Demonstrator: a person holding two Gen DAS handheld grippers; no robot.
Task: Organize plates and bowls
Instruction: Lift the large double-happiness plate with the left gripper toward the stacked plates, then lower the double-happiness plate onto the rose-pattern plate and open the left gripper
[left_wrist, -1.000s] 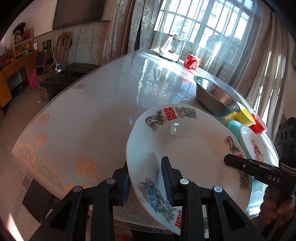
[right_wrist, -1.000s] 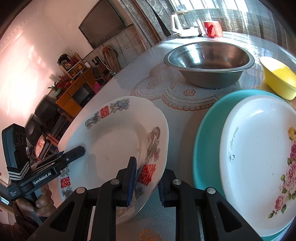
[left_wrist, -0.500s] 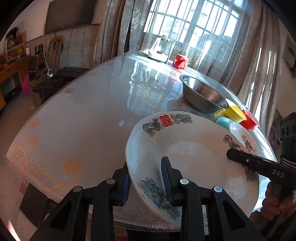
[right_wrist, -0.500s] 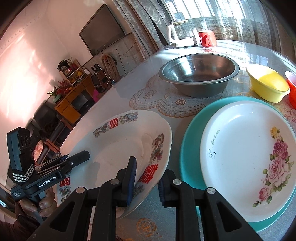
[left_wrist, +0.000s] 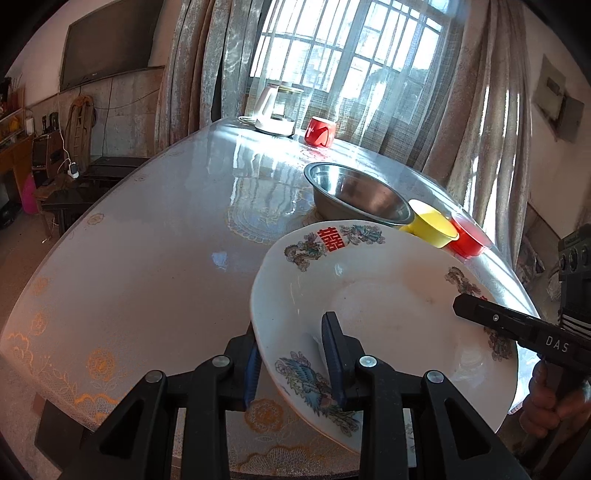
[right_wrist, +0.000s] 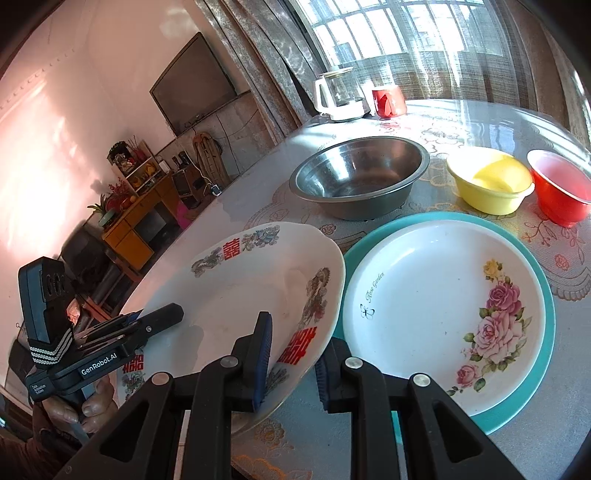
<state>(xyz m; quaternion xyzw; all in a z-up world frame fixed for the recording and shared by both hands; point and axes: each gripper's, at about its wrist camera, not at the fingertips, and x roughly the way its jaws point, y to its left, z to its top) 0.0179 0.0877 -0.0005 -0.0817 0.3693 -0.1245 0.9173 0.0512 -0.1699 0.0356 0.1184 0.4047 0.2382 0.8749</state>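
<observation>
Glass-topped table (left_wrist: 155, 258), steel bowl (right_wrist: 360, 177), teal plate (right_wrist: 546, 295)

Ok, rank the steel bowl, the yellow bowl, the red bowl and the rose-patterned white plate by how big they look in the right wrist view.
1. Rose-patterned white plate, though it sits nearest the camera.
2. Round steel bowl.
3. Yellow plastic bowl and red plastic bowl: too alike to rank, and the red one is cut off by the picture's edge.

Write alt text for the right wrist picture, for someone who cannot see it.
Two handheld grippers, right and left, clamp opposite rims of a dragon plate above a table. Beside it a rose plate sits on a teal plate; behind stand a steel bowl, yellow bowl and red bowl.
</observation>
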